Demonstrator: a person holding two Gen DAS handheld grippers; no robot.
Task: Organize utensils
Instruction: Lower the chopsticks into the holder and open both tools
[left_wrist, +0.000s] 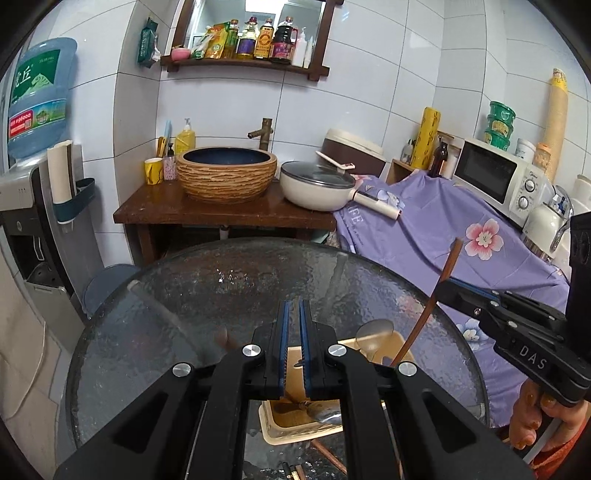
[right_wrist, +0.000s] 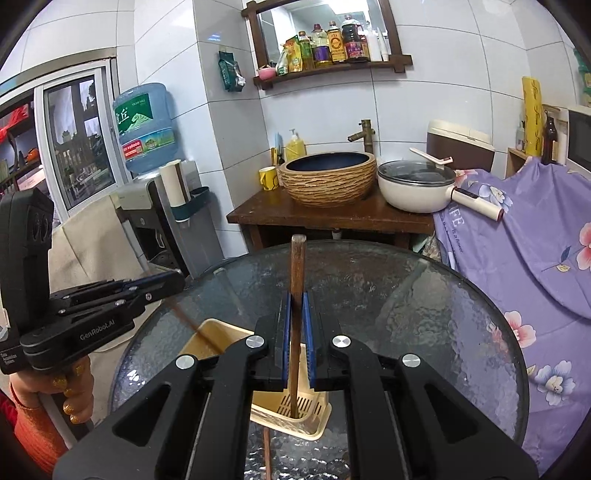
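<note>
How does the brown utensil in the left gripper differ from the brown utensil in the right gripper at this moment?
The left utensil slants down from the left gripper; the right utensil stands almost upright in the right gripper. The left utensil enters the far end of the beige holder; the right utensil enters its slotted near end. Both are brown, clamped by shut grippers, with their lower ends in that holder.

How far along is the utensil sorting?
Partway. Done: a metal spoon already leans in the beige holder. In hand: the right hand-held gripper is shut on a brown wooden stick, its lower end inside the holder; the left hand-held gripper is shut on another wooden-handled utensil over the holder. Left: release both, then pick up the sticks lying on the glass table.
</note>
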